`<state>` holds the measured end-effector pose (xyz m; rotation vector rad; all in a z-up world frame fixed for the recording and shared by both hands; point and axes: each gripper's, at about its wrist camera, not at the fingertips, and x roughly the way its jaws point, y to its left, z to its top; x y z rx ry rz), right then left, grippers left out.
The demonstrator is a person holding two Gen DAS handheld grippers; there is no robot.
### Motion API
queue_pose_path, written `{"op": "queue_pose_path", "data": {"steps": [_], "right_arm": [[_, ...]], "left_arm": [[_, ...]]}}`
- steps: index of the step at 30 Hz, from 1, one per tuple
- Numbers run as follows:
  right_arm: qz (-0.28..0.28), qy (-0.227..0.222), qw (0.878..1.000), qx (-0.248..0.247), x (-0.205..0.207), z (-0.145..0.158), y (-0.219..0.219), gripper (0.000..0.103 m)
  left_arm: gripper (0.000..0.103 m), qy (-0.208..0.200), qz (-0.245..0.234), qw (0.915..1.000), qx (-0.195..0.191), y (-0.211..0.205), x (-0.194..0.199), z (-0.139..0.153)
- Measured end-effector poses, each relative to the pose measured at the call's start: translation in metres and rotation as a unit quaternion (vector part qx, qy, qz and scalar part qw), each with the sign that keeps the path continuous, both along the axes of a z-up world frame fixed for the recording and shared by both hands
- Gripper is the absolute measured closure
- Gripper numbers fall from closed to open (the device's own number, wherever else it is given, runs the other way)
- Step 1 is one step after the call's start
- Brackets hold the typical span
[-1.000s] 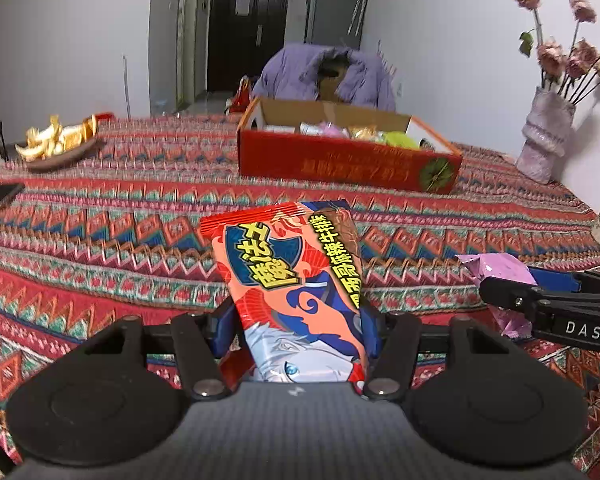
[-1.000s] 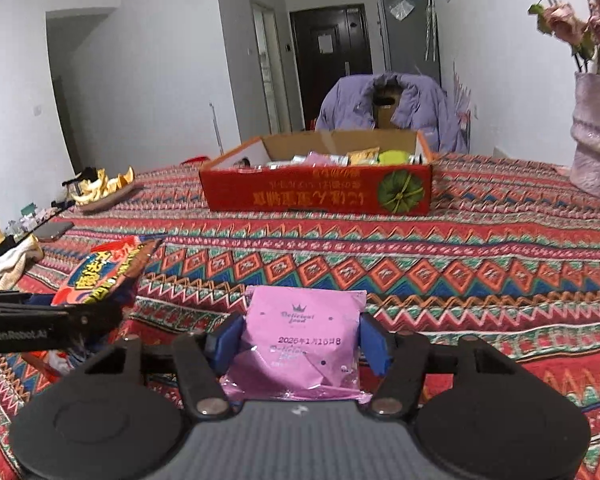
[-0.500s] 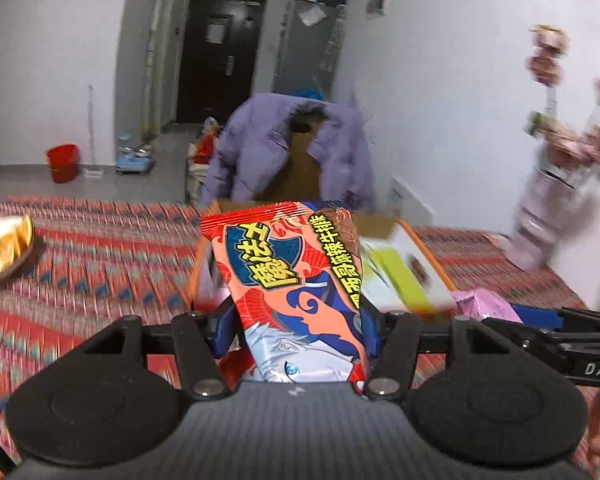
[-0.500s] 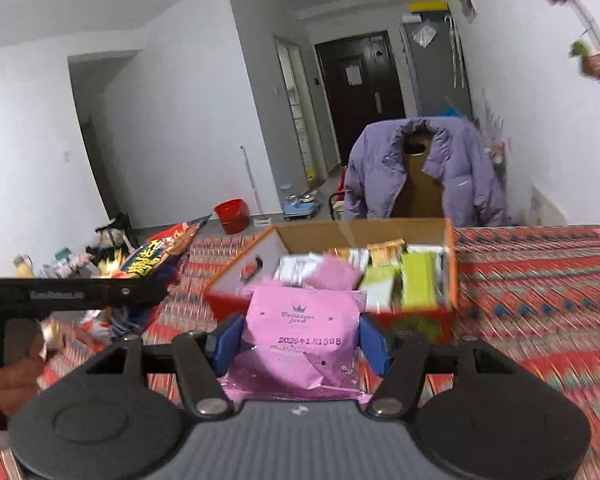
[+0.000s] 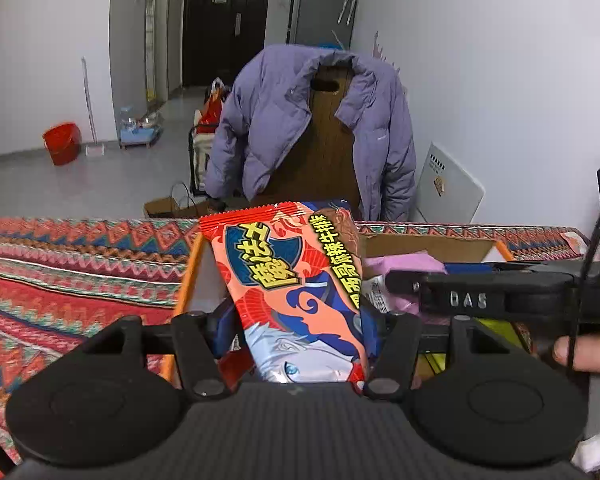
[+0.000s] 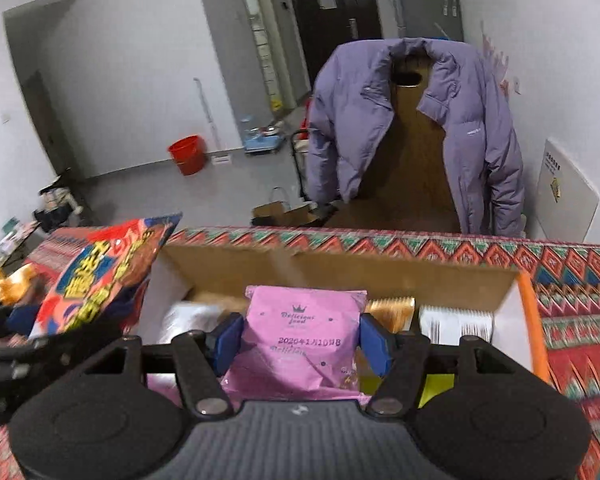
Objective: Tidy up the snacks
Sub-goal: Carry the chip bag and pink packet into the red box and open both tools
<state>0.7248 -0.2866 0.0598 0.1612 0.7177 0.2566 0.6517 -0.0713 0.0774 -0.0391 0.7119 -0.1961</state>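
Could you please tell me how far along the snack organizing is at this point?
Done: several packets already lie in the cardboard box. In hand: the left tool grips a red snack pack and the right tool grips a pink pouch, both held over the open box. Left: releasing both into it; whether more snacks wait on the table is out of view.

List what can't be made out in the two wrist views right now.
- Cardboard box floor and front wall: both views, hidden by the gripper bodies and held packets.
- Red snack packet bottom end: left wrist view, behind the left gripper.
- Pink packet lower print: right wrist view, creased, partly hidden by the right gripper.
- Snacks in the box: mostly occluded; labels too small.
- Right hand: left wrist view, cut by the frame edge.
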Motion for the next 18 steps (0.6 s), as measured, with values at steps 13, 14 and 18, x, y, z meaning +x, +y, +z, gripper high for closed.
{"op": "queue_pose_path", "data": {"steps": [13,14,18], "right_arm": [[-0.027,-0.028,0.999,-0.012,-0.030,0.022,-0.051,0.022],[-0.026,-0.028,0.999,-0.021,-0.034,0.025,-0.051,0.022],[-0.020,-0.027,0.999,-0.027,-0.061,0.045,-0.052,0.022]], "left_arm": [[0.020,0.053,0.000,0.9979,-0.037,0.003,0.006,-0.036],[0.020,0.050,0.004,0.9981,-0.035,0.005,0.001,-0.030],[0.014,0.022,0.000,0.9995,-0.022,0.012,-0.019,0.005]]}}
